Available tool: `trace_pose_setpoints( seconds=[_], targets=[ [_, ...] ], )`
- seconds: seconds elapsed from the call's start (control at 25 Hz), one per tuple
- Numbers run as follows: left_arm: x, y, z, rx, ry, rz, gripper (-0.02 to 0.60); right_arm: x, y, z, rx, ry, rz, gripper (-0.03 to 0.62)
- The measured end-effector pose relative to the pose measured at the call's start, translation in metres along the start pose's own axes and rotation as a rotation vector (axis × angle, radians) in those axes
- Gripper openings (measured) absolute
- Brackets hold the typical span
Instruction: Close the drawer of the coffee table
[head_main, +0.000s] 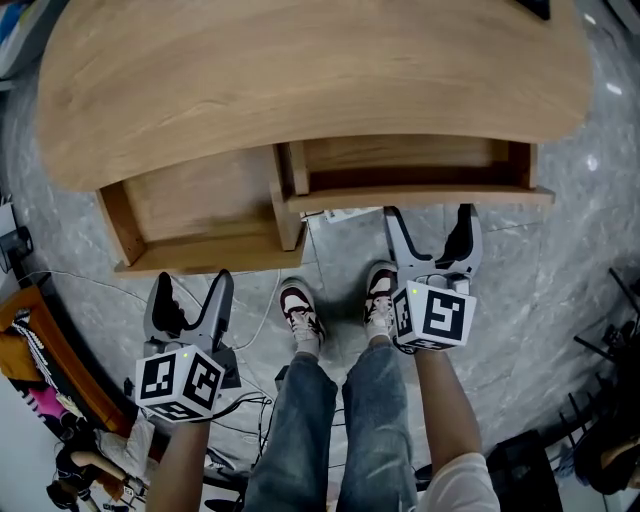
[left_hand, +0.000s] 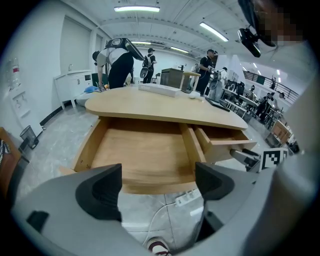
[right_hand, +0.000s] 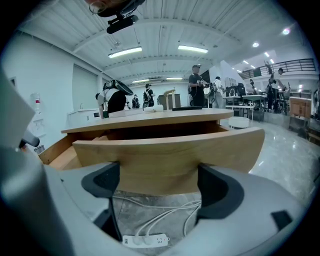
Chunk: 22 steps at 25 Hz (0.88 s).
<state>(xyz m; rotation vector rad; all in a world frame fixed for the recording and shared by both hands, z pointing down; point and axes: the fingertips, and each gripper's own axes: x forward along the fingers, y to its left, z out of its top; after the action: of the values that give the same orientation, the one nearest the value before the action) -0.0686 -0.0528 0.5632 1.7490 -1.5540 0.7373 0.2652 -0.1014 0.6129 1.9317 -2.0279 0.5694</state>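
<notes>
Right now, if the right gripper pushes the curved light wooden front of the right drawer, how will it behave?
The curved light wooden drawer front looks stiff, so it should hardly flex. What shows inside is bare, so it probably slides in lightly. The right gripper, jaws apart, sits near mid-panel, so skewing seems unlikely.

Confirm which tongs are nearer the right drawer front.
Right. The right tongs are up against the right drawer front; left tongs sit apart, short of the left drawer.

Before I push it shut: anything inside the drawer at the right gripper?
The right drawer shows only bare wood in the head view. Its rear lies under the tabletop, and its front panel blocks the right gripper view, so that part is unseen.
</notes>
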Motion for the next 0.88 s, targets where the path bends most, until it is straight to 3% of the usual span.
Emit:
trace_pose_setpoints(
  seconds=[0.88],
  targets=[
    [-0.002, -0.002, 0.006, -0.107, -0.009, 0.042, 0.456, 0.05, -0.004, 0.023, -0.001, 0.023, -0.002, 0.5]
  ],
)
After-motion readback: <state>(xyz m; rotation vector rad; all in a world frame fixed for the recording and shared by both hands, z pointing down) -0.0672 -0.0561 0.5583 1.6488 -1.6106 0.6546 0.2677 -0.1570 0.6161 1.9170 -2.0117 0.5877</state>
